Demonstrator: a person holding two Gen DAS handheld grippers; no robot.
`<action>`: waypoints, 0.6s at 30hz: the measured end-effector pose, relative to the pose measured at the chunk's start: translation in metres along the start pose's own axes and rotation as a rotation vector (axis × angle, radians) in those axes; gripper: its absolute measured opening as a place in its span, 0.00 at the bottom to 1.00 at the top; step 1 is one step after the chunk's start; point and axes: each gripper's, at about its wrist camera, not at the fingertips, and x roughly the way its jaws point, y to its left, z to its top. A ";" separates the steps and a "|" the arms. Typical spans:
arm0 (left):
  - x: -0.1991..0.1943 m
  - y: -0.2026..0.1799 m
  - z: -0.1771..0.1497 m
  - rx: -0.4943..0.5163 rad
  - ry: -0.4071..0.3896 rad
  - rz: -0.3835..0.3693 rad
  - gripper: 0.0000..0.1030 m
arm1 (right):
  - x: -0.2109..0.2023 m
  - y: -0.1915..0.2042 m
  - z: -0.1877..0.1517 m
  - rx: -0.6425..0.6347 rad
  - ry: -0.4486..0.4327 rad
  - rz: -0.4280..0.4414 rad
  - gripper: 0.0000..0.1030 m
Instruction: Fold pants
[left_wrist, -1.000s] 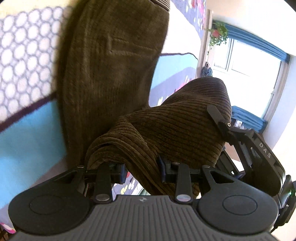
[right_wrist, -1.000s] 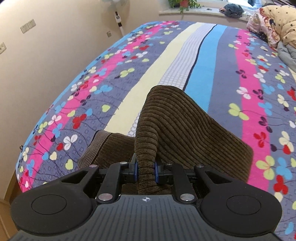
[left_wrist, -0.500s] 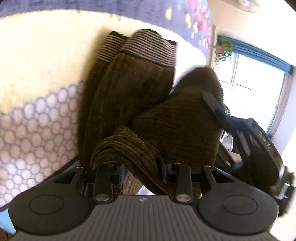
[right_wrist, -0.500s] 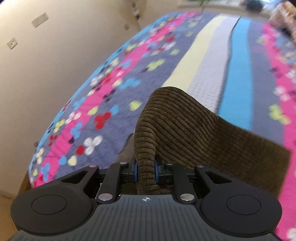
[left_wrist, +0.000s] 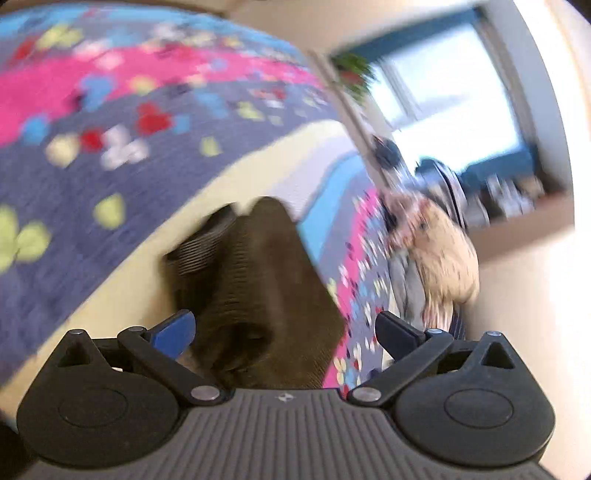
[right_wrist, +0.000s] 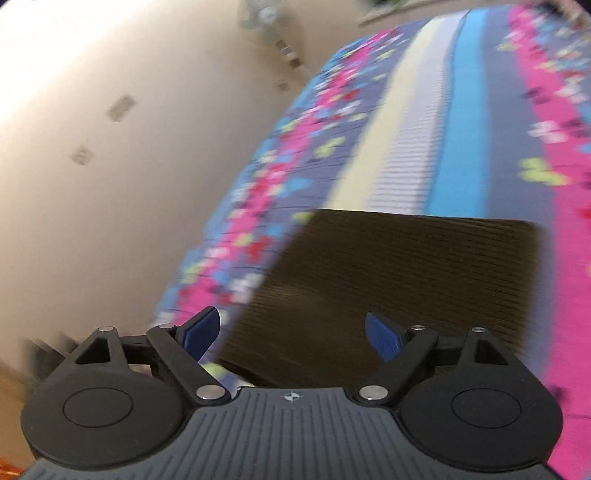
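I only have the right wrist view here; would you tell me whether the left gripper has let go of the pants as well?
Observer: Yes. The left gripper is open, its jaws having just swung wide, with no pad pressing the brown corduroy pants.
Operator: Thank you. Is any of the waistband visible on your side?
Observer: A ribbed, striped band shows at the far left edge of the fold, though blurred.
Operator: And what lies beyond the pants?
Observer: A bundle of beige bedding sits at the far side of the bed, below a window.
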 end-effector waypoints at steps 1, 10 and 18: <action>0.006 -0.017 0.000 0.022 0.016 0.001 1.00 | -0.005 -0.005 -0.012 -0.007 -0.035 -0.064 0.85; 0.127 -0.048 -0.006 0.096 0.163 0.035 1.00 | 0.032 0.001 -0.096 -0.246 -0.126 -0.421 0.85; 0.171 0.059 0.017 -0.038 0.168 0.199 0.90 | 0.095 -0.040 -0.131 -0.105 0.017 -0.369 0.99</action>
